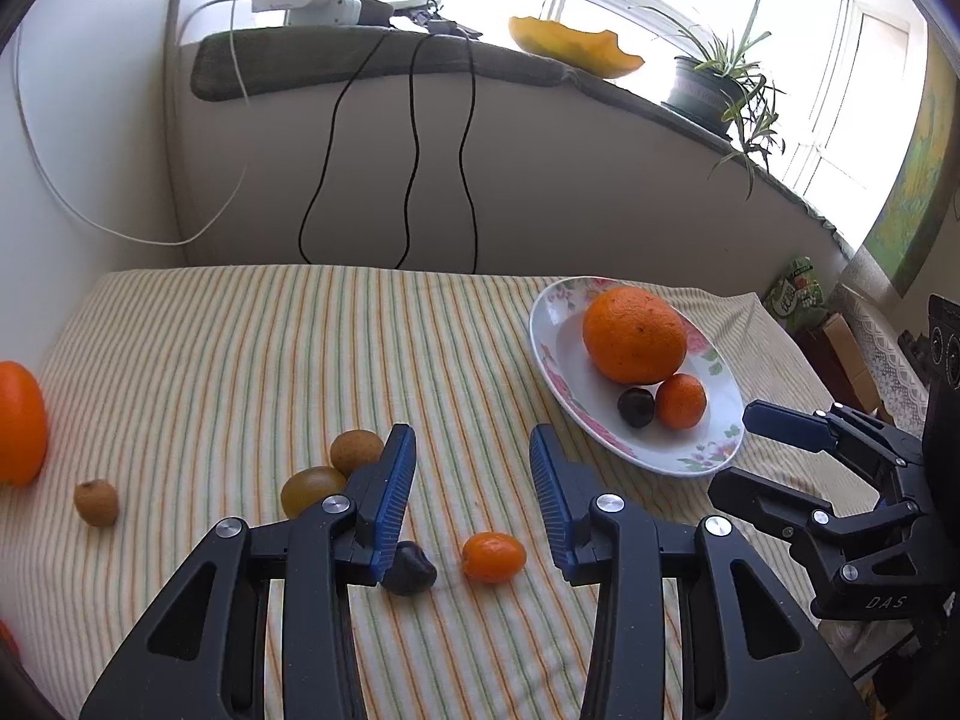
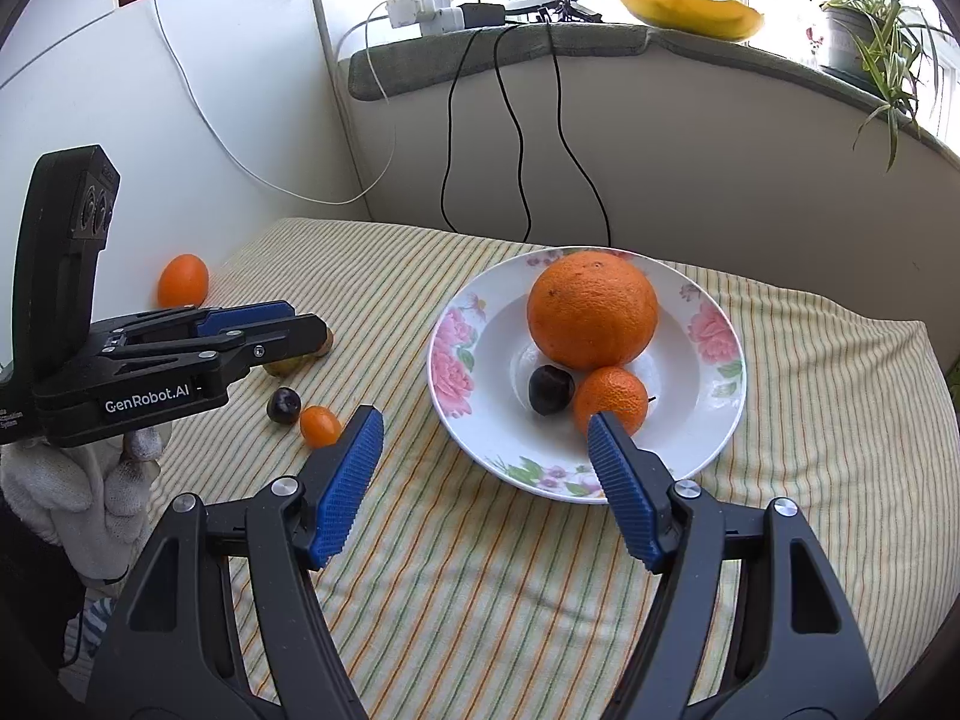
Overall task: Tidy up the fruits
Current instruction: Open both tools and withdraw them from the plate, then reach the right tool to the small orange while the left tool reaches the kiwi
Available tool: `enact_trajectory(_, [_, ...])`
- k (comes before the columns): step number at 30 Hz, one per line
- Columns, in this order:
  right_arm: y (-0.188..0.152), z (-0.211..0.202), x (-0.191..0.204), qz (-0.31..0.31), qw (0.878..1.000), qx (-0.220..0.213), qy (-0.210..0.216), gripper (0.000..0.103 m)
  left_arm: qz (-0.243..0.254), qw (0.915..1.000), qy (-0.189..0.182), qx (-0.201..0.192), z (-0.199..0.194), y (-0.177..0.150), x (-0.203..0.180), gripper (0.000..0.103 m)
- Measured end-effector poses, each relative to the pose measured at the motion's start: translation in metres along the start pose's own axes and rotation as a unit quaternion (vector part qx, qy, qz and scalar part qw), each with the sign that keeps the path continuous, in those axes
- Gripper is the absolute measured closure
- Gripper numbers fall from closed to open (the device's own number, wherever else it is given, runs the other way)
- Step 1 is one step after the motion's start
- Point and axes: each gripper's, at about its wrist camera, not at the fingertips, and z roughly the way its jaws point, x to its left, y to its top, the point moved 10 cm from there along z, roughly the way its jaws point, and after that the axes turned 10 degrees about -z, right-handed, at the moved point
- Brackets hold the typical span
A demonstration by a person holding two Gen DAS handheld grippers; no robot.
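A floral white plate (image 2: 714,360) (image 1: 552,324) holds a big orange (image 2: 591,309) (image 1: 634,333), a small mandarin (image 2: 609,399) (image 1: 681,401) and a dark plum (image 2: 550,389) (image 1: 636,406). On the striped cloth lie a kumquat (image 1: 493,556) (image 2: 320,425), a dark plum (image 1: 410,569) (image 2: 283,405), a yellow-green fruit (image 1: 312,487), two brown fruits (image 1: 356,449) (image 1: 96,501) and an orange (image 1: 21,423) (image 2: 183,280). My left gripper (image 1: 474,504) (image 2: 300,321) is open, empty, above the kumquat. My right gripper (image 2: 486,468) (image 1: 735,450) is open, empty, at the plate's near rim.
The striped cloth (image 1: 270,360) covers the table against a white wall. Black cables (image 1: 414,150) hang from the sill, which carries a yellow bowl (image 1: 576,48) and a potted plant (image 1: 714,84). A gloved hand (image 2: 90,492) holds the left gripper.
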Motion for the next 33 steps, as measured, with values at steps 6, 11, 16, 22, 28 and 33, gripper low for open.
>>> enact_trajectory(6, [0.002,0.004,0.023,-0.016,1.000,0.003,0.020,0.030,-0.021,0.9997,0.013,-0.002,-0.005,-0.003,0.026,0.065])
enact_trajectory(11, [0.003,0.010,0.038,-0.027,0.999,0.008,0.037,0.030,-0.036,0.9991,0.024,0.001,-0.007,-0.009,0.049,0.065])
enact_trajectory(16, [0.002,0.018,0.052,-0.037,0.998,0.015,0.051,0.030,-0.052,0.9982,0.030,0.007,-0.005,-0.014,0.067,0.065])
enact_trajectory(22, [0.002,0.026,0.069,-0.053,0.996,0.022,0.067,0.034,-0.063,0.9976,0.028,0.012,-0.002,-0.017,0.074,0.065])
enact_trajectory(28, [0.001,0.036,0.079,-0.063,0.995,0.033,0.077,0.042,-0.067,0.9973,0.023,0.017,0.003,-0.018,0.078,0.065])
enact_trajectory(33, [0.001,0.047,0.086,-0.068,0.993,0.044,0.087,0.049,-0.070,0.9971,0.020,0.020,0.006,-0.017,0.079,0.065])
